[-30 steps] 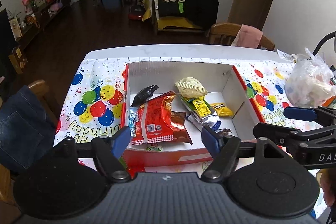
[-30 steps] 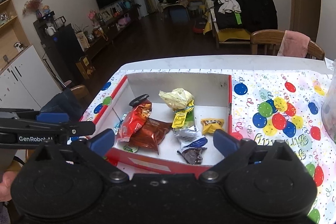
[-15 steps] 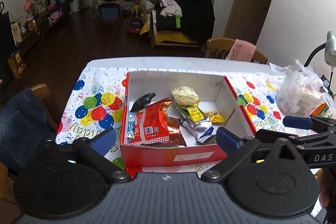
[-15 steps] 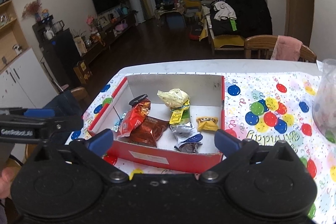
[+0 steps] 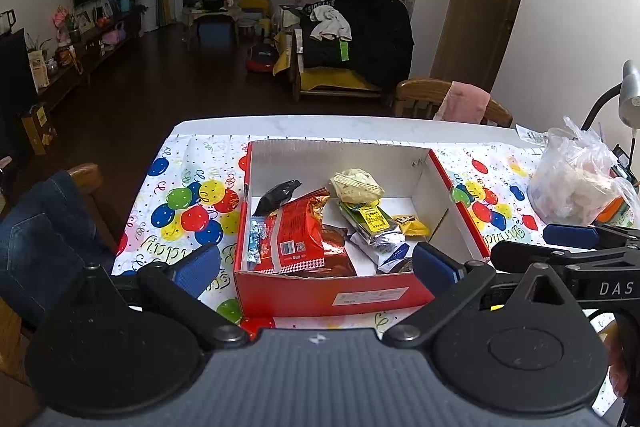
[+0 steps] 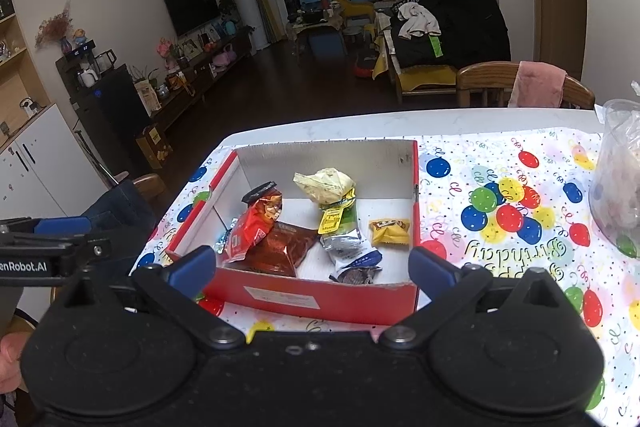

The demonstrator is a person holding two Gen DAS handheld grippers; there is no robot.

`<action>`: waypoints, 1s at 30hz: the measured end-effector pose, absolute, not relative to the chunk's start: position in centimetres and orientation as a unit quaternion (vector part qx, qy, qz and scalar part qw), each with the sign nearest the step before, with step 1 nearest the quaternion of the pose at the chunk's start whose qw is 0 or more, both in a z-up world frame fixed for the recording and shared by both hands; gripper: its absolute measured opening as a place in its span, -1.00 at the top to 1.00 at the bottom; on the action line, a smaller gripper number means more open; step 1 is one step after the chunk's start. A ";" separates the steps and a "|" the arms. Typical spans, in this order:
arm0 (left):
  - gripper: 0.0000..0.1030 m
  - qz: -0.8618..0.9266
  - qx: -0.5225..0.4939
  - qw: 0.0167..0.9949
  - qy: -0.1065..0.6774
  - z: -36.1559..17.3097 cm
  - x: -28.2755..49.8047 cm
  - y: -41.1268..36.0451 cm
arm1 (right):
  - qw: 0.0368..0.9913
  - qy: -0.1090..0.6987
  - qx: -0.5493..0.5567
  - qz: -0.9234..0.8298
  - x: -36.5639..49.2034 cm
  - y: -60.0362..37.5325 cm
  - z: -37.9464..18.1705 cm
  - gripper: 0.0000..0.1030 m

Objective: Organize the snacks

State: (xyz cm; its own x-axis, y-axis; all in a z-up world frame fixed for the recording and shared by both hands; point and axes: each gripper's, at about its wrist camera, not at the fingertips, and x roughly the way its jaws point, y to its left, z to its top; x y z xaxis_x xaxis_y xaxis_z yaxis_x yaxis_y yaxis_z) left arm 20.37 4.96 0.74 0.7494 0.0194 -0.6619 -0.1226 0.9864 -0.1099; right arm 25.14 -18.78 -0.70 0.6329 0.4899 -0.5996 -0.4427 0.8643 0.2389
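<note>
The left gripper (image 5: 316, 265) has spread wide and drawn back from the box (image 5: 332, 297); the right gripper (image 6: 312, 263) is spread, empty. A careless re-entry may snag the box's near edge.

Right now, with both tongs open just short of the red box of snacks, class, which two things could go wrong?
1. The red packet leans on the brown one, partly covering the slim blue packet; pulling one may drag its neighbours.
2. The left tongs and right tongs both face the red box, so reaching together, they may collide or shove it.
</note>
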 end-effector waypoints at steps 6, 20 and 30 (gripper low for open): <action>-1.00 0.040 -0.071 0.933 0.350 0.9 20.2 4.9 | 0.904 0.338 0.033 0.260 25.0 -18.8 -0.5 -1.00; -1.00 0.038 -0.074 0.934 0.348 1.1 20.0 5.0 | 0.905 0.334 0.030 0.261 24.8 -18.8 -0.1 -1.00; -1.00 0.033 -0.074 0.934 0.348 1.7 20.1 4.6 | 0.907 0.331 0.033 0.259 24.5 -19.0 0.2 -1.00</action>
State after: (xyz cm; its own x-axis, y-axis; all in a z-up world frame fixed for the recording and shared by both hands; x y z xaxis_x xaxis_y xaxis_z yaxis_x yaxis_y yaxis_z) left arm 20.06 4.56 1.67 0.7562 0.0101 -0.6542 -0.1128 0.9869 -0.1151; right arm 24.48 -18.99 0.21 0.6471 0.4909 -0.5834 -0.4470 0.8641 0.2314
